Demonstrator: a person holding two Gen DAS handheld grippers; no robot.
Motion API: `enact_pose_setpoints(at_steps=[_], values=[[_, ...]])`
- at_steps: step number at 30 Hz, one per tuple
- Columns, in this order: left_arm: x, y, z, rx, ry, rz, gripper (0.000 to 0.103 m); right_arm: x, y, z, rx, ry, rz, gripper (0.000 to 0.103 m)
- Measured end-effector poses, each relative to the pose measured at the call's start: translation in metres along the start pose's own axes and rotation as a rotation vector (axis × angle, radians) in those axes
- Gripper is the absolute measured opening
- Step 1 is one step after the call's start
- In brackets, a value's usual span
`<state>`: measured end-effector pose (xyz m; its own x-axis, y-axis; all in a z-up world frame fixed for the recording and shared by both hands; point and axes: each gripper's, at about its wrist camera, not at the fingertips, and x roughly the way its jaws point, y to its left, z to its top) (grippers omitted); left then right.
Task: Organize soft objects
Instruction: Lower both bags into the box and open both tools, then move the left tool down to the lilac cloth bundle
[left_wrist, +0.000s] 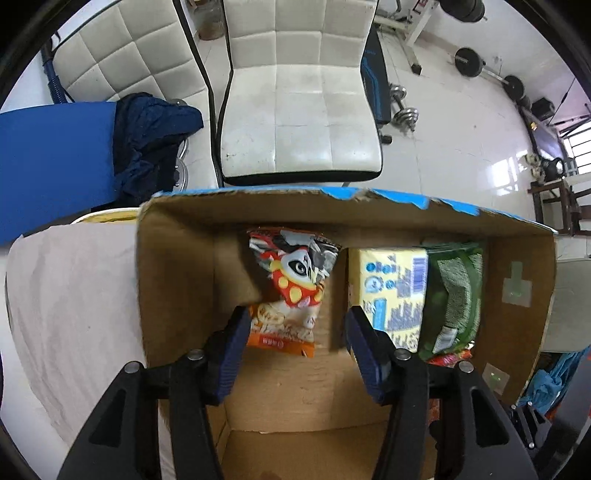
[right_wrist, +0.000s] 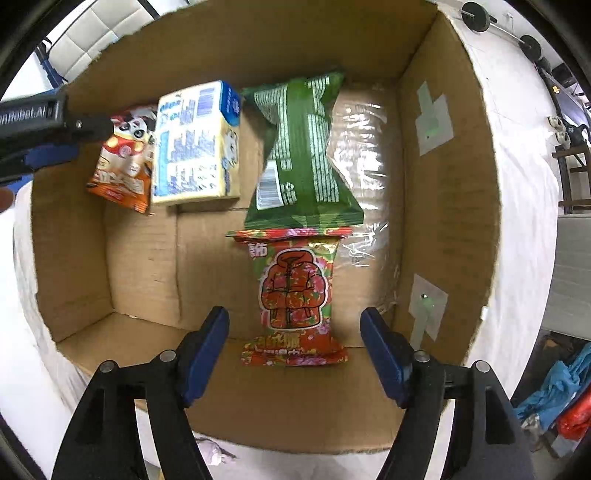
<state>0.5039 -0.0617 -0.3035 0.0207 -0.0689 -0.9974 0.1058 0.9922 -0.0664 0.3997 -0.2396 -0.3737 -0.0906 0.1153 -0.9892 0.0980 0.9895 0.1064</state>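
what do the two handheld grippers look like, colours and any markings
Both the left gripper and right gripper have matte black angular arms with triangular cut-outs, round silver pivot pins and ribbed dark blue fingers. Seen from the side in the right wrist view, the left one carries pale lettering.

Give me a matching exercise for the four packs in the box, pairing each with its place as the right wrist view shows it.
Things:
1. panda snack bag
2. yellow tissue pack
3. green snack bag
4. red jacket-print bag

Places:
A. nearest the camera, between the open right tool's fingers
B. far left, beside the left tool
C. between panda bag and green bag
D. directly beyond the jacket-print bag

Pairs: 1-B, 2-C, 3-D, 4-A
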Motion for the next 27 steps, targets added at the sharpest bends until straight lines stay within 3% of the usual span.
enact_pose_setpoints(at_steps=[1, 2, 4, 7, 14, 18, 27], values=[[-0.005, 0.000, -0.006, 0.007, -0.018, 0.003, 0.054, -0.002, -0.001, -0.002, 0.002, -0.006, -0.002, 0.078], [-0.009, 0.000, -0.010, 0.010, -0.032, -0.002, 0.058, -0.005, -0.003, -0.004, 0.004, -0.014, -0.003, 0.087], [-0.017, -0.001, -0.022, 0.016, -0.062, -0.008, 0.088, -0.010, -0.004, -0.009, 0.009, -0.032, 0.003, 0.103], [-0.030, -0.003, -0.043, 0.033, -0.109, -0.018, 0.095, -0.023, -0.001, -0.014, 0.008, -0.066, -0.016, 0.103], [-0.065, -0.013, -0.094, 0.064, -0.240, -0.036, 0.097, -0.051, 0.004, -0.040, 0.003, -0.177, -0.031, 0.103], [-0.082, -0.016, -0.125, 0.098, -0.333, 0.008, 0.097, -0.074, 0.005, -0.059, -0.006, -0.243, -0.049, 0.103], [-0.122, -0.022, -0.180, 0.129, -0.418, 0.014, 0.097, -0.124, 0.002, -0.108, -0.001, -0.387, -0.033, 0.103]])
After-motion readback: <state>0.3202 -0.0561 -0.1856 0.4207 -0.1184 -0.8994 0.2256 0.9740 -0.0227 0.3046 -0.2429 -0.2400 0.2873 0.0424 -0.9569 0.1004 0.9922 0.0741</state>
